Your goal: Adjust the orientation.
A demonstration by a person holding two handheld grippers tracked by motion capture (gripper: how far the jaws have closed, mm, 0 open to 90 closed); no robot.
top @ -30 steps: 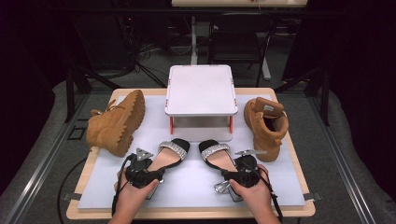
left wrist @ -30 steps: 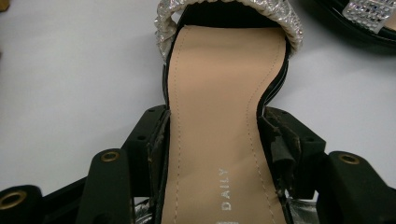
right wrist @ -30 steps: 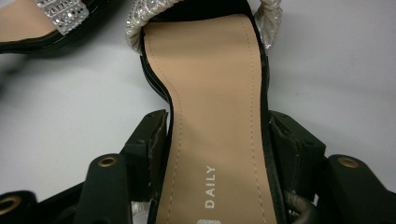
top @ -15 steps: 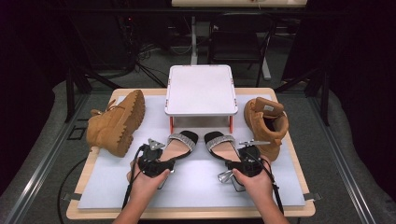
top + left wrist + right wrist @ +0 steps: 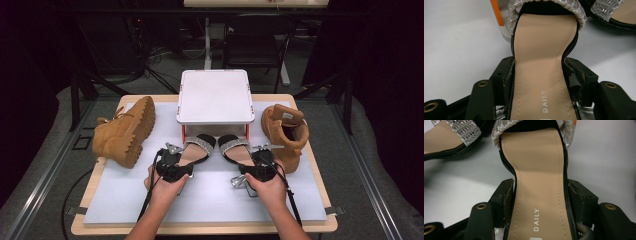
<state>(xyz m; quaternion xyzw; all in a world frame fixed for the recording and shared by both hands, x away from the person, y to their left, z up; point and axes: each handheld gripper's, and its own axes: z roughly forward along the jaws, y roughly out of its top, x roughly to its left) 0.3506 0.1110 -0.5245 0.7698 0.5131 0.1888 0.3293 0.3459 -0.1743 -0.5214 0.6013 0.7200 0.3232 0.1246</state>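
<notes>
At table centre, just below the white stand (image 5: 214,96), my left gripper (image 5: 537,72) has its fingers clamped on the left sandal (image 5: 541,50); my right gripper (image 5: 539,192) likewise grips the right sandal (image 5: 536,170). Tan boots lie at 9 o'clock (image 5: 122,132) and 3 o'clock (image 5: 285,132).

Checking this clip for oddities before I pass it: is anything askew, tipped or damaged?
One thing: the left tan boot lies tipped on its side, lugged sole facing the white stand, while the right tan boot stands upright. The left gripper's pad covering looks torn and frayed beside the sandal it clamps.
</notes>
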